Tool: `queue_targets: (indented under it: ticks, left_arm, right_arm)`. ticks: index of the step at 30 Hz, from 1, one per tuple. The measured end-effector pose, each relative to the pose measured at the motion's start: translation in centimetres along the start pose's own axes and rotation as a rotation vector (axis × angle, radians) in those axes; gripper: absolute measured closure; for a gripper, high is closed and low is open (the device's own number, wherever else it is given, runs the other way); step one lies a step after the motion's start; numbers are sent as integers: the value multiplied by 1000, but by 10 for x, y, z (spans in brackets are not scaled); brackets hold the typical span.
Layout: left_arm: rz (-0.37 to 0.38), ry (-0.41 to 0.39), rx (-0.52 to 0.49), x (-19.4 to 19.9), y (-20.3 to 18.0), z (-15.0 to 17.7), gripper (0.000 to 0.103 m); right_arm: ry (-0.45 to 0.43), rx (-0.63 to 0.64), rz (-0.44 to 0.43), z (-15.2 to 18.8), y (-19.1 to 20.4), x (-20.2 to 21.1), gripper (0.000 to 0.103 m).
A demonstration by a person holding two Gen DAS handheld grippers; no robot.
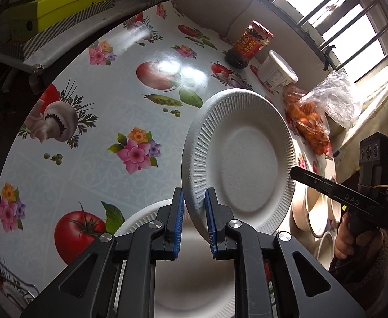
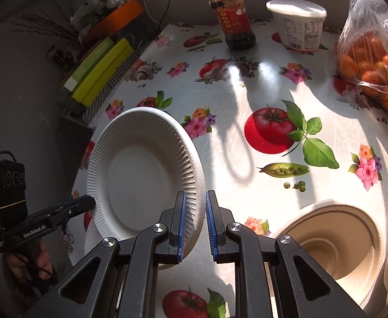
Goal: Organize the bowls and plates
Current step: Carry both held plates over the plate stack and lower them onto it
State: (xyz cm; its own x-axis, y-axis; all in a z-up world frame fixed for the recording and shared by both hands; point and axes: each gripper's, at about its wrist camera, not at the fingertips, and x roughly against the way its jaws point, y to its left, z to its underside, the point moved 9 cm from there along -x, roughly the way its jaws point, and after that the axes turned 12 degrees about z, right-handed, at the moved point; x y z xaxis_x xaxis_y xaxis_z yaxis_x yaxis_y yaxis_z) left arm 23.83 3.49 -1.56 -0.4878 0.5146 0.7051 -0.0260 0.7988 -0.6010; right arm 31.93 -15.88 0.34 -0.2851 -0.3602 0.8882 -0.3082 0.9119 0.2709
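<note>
A white paper plate (image 1: pixel 242 156) with a ribbed rim is held tilted above the table, between both grippers. My left gripper (image 1: pixel 195 212) is shut on its near-left rim. My right gripper (image 2: pixel 195 212) is shut on the opposite rim of the same plate (image 2: pixel 141 175). The right gripper also shows in the left wrist view (image 1: pixel 294 172), and the left gripper in the right wrist view (image 2: pixel 90 201). A second white plate (image 1: pixel 194 273) lies flat under the held one. Beige bowls (image 2: pixel 334 241) sit on the table to the right; they also show in the left wrist view (image 1: pixel 313 212).
A floral and vegetable tablecloth (image 2: pixel 260 100) covers the table. At the back stand a red sauce jar (image 2: pixel 229 18), a white tub (image 2: pixel 297 23) and a bag of oranges (image 2: pixel 374 61). Green boxes (image 2: pixel 98 71) lie on a shelf left of the table.
</note>
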Motion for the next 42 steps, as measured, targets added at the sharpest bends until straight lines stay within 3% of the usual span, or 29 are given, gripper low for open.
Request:
queue_targets:
  ticks: [42]
  left_arm:
    - [-15,13,64,47,44,75,86]
  right_arm:
    - [65,71,-52,82,62,5,88]
